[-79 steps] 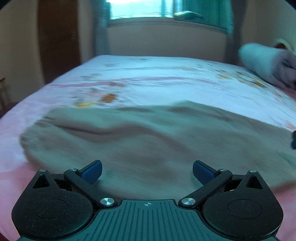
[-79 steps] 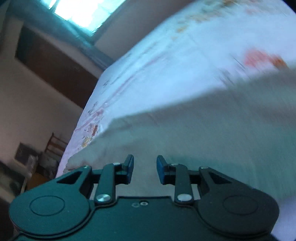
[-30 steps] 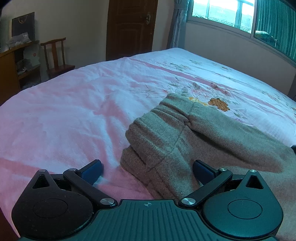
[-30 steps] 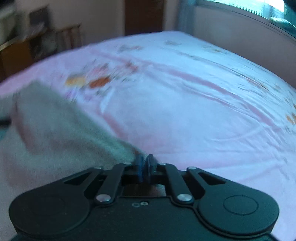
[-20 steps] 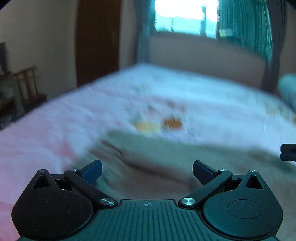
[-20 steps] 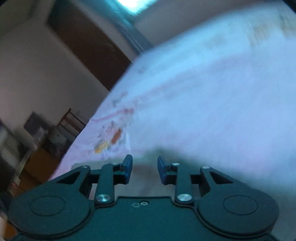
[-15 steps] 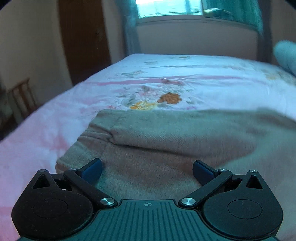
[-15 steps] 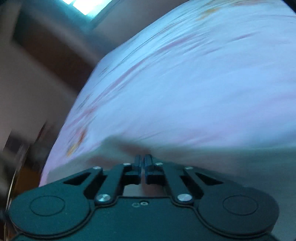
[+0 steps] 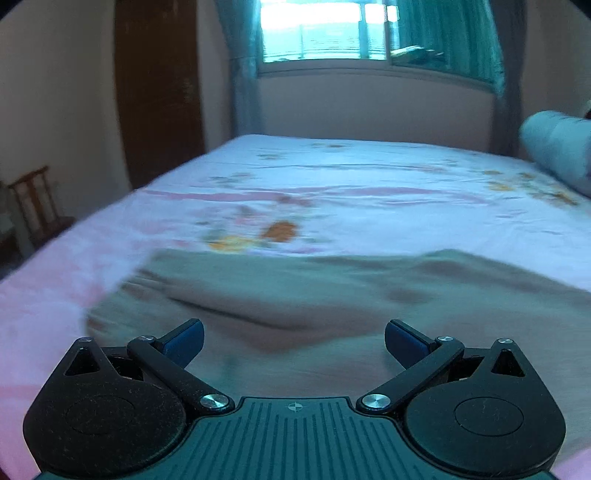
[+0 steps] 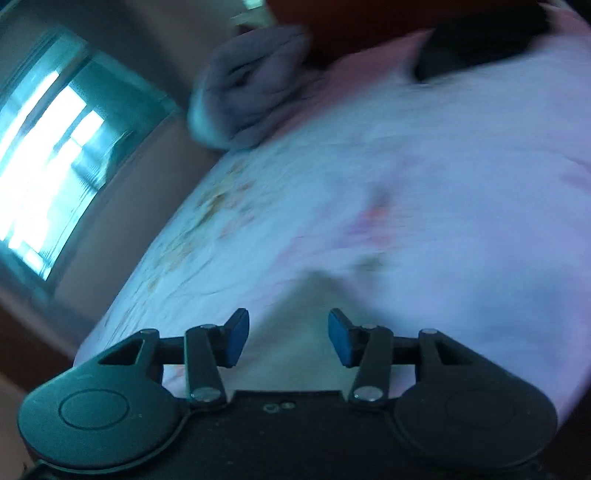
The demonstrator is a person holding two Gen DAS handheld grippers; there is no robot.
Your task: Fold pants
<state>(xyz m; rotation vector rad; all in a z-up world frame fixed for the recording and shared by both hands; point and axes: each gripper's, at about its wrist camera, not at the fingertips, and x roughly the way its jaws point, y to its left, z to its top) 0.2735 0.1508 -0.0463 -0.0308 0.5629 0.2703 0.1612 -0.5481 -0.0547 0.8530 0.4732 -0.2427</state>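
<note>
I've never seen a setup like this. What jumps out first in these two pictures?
The olive-brown pants lying across a pink flowered bed, just ahead of the left hand-held gripper, whose blue-tipped jaws stand wide apart. Behind the bed glows a bright window with teal curtains. In the tilted, blurry right view, the right hand-held gripper is open too, over a pale point of cloth.

We note the matte black plastic left gripper [image 9: 293, 341]: two round speckled housings, a ribbed dark teal centre plate with a small crosshair mark, silver pivot screws on slim black linkage arms, and blue finger pads [image 9: 184, 339]. The matte black plastic right gripper [image 10: 287, 339] matches, but its centre plate is smooth, with two tiny holes.
</note>
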